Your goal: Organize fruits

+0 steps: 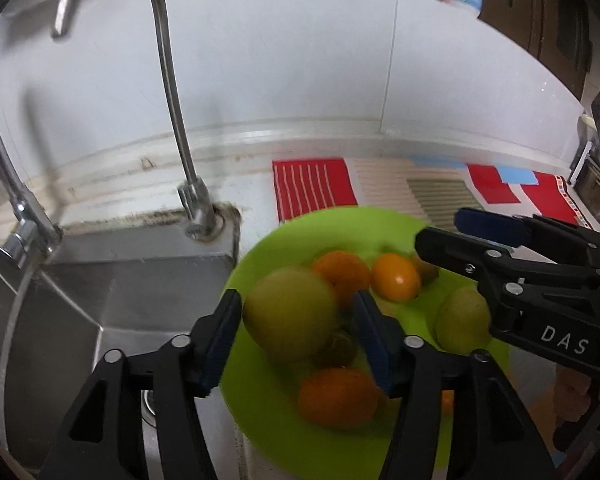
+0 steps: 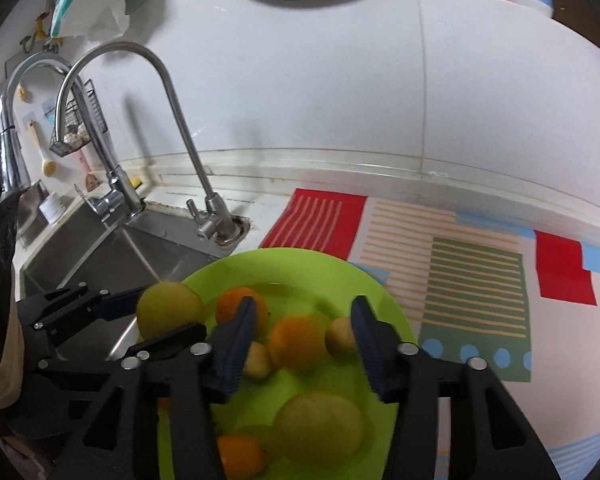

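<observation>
A lime-green plate [image 1: 300, 220] [image 2: 280, 256] on the counter holds several fruits. My left gripper [image 1: 298, 338] stands open over the plate's left side. A large yellow-green fruit [image 1: 290, 312] [image 2: 170, 312] is between its blue pads [image 1: 224, 340], blurred, with a gap on its right side. Oranges [image 1: 396, 282] [image 1: 338, 398] and another yellow-green fruit [image 1: 462, 320] lie around it. My right gripper [image 2: 302, 344] [image 1: 440, 228] is open over the plate's middle. An orange [image 2: 296, 342] and a small yellow fruit [image 2: 340, 336] lie below its fingers, ungripped. A large yellow-green fruit [image 2: 320, 424] lies nearer.
A steel sink [image 1: 120, 300] [image 2: 100, 256] lies directly left of the plate, with two tall faucets [image 1: 168, 92] [image 2: 172, 92] at its back. A striped red and white mat [image 2: 460, 272] covers the counter to the right. A white tiled wall runs behind.
</observation>
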The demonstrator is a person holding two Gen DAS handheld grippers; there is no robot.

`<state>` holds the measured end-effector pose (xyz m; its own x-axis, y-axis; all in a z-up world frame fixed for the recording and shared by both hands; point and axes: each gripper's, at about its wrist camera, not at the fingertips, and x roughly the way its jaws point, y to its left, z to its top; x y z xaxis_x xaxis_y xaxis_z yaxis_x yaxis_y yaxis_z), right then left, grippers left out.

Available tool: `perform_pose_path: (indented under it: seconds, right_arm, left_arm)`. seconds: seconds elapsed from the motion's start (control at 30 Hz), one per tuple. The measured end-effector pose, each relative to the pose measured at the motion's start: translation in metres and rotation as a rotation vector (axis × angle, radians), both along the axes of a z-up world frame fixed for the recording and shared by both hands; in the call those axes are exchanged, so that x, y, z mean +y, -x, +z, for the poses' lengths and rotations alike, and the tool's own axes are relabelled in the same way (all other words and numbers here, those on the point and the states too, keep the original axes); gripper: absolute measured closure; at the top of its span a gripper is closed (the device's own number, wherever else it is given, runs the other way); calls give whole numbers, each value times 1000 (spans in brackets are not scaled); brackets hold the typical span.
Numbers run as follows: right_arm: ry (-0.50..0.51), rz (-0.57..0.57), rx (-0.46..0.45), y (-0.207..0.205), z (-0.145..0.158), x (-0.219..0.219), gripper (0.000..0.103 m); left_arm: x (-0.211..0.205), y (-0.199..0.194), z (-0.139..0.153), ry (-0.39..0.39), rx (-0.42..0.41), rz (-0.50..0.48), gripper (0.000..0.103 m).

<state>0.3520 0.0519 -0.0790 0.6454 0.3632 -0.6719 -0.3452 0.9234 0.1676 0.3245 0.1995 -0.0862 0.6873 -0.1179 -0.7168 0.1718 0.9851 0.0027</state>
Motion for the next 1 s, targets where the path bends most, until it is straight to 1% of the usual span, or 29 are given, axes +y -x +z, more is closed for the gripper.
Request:
perform_pose_path:
  seconds: [0.07,0.17,0.4,0.47,0.5,0.63,0.73,0.87,0.97,1.0]
  right_arm:
    - [4,-24,-9,6,3,-5,52]
    - [-1,-51,-24,18,9,-12,52]
    - [21,-138,-91,56,30,-29,39]
    - [25,-160,-110,68,37,-34,36]
    - [25,-170,-117,73,40,-37,33]
    - [32,-209,-150,97,52,-48,29]
    - [35,-230,-169,114,59,-55,26]
    - [42,-246,-196,140,67,-65,23]
    - [51,-258,-225,160,74,-72,18]
    - [51,-261,-236,167,76,-75,17]
  left_arm:
    - [-1,4,5,-7,-15,2,42]
    - [-2,13,11,-14,-33,-4,41]
    - [-8,45,33,-13,-94,11,33]
    - [-9,54,40,-10,-121,31,27]
    - [-10,59,44,-10,-137,44,26]
    - [-13,81,61,-13,-202,81,14]
    - [-17,99,71,-28,-242,94,8]
    - [-25,124,82,-28,-277,104,5]
    - [-34,144,88,-33,-298,112,4]
    - [-37,151,89,-34,-302,117,4]
